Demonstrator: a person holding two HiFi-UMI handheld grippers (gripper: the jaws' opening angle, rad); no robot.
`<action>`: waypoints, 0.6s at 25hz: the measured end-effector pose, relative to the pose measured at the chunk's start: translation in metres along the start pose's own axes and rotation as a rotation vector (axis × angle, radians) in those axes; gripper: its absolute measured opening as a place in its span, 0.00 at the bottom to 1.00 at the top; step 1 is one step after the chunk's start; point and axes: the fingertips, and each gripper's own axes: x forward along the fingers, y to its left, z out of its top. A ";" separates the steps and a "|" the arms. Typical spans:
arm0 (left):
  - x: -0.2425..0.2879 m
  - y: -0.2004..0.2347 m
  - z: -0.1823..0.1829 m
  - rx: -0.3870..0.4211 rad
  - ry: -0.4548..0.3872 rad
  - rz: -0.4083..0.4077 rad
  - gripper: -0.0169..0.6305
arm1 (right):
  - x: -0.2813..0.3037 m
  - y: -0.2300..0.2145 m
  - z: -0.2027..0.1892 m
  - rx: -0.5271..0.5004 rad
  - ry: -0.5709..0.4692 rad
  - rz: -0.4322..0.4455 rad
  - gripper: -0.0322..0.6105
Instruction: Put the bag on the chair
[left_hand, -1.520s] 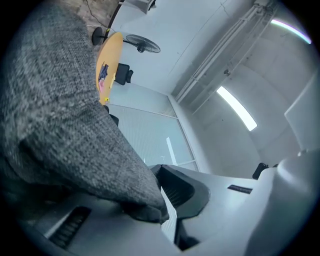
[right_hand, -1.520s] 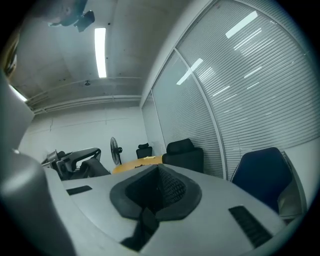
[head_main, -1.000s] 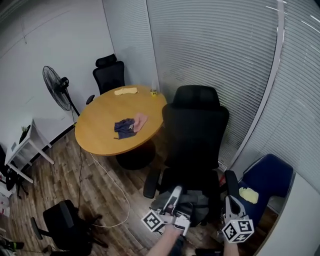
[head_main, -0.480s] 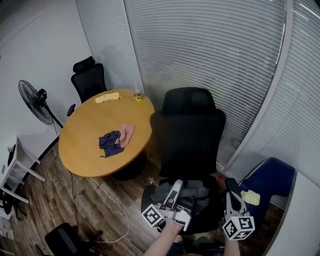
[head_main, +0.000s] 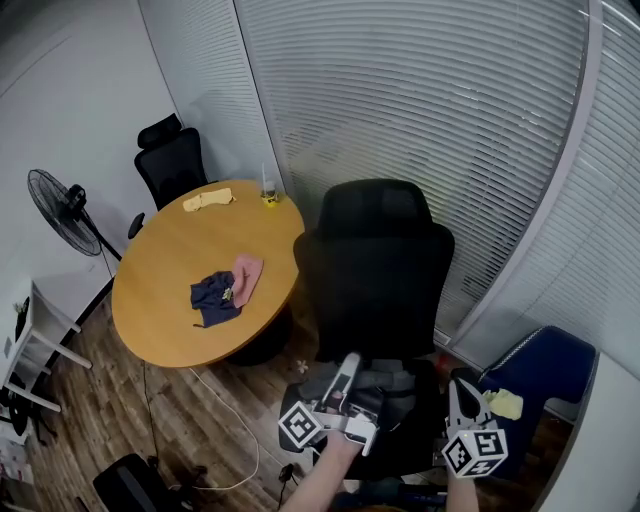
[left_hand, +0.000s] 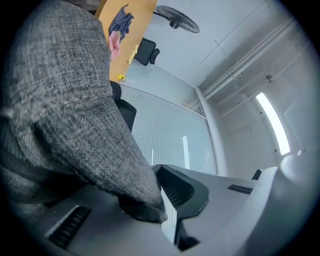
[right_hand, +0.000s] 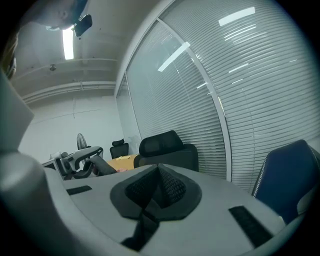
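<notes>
Above the near chair (head_main: 375, 280), the left gripper (head_main: 350, 365) pinches an edge fold of the grey bag (left_hand: 65, 100), seemingly soft and light; the right gripper (right_hand: 157, 171) is closed, empty.

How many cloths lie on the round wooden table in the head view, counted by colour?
Dark blue cloth: 1
Pink cloth: 1
Yellow cloth: 1
Total: 3, all on the round table
</notes>
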 end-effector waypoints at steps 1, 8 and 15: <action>0.000 0.005 0.000 -0.005 -0.007 0.008 0.06 | 0.003 -0.003 0.001 -0.002 -0.002 0.003 0.07; 0.002 0.035 0.006 -0.023 -0.018 0.057 0.06 | 0.019 -0.014 -0.009 0.022 0.026 0.004 0.07; 0.013 0.057 0.001 -0.034 0.012 0.068 0.06 | 0.042 -0.025 -0.022 0.052 0.057 0.024 0.07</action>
